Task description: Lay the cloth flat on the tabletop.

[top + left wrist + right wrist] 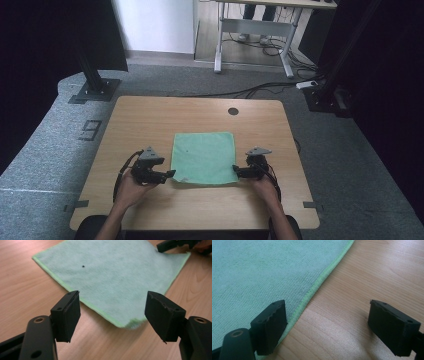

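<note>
Nearest you, your left gripper [170,174] sits at the near-left corner of the green cloth [204,157], jaws spread, nothing between the pads; in its own view the cloth corner [130,323] lies just ahead of the gap. Your right gripper [237,172] is at the near-right corner, jaws spread wide as well, one pad over the cloth's hem [312,291], the other over bare table [150,115]. Pad contact with the cloth there: possibly touching, cannot tell. The cloth lies flat, roughly central on the table. A small dark speck [82,266] shows on it.
</note>
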Available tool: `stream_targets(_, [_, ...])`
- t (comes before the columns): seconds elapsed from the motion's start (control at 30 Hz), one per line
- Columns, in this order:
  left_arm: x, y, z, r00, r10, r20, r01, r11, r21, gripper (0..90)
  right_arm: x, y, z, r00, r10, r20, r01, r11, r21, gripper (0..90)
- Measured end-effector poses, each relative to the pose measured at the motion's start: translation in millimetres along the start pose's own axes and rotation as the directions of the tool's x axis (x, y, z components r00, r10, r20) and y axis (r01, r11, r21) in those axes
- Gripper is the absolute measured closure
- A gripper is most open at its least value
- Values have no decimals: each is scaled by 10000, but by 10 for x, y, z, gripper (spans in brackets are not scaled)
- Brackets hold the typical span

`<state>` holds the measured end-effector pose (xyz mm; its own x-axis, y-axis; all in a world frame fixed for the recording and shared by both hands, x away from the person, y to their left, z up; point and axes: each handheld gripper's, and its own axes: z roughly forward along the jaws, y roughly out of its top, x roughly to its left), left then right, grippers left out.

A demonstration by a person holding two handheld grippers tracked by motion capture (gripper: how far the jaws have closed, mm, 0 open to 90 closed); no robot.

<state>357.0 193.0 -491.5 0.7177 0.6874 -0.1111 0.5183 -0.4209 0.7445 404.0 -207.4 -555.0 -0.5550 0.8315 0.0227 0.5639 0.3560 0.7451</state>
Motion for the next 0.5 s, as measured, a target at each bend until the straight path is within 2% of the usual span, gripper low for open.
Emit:
stream_targets(0.2, [140,-18,171,9992,-324,-241,332,9989,343,233,-4,2,-5,9999,70,-79,-69,10000,29,140])
stream_targets(0.3, [192,-77,224,9982,-525,-276,536,9977,411,215,-33,-4,-27,9986,298,-444,-300,9995,-25,139])
stream_targets(0.43, [220,-164,182,9971,-723,-231,729,9971,228,181,-68,-6,-103,9977,294,-605,-298,9995,-57,137])
stream_targets(0.5, [236,-209,129,9965,-756,-344,763,9969,197,179,-79,-3,-149,9978,295,-595,-305,9994,-150,136])
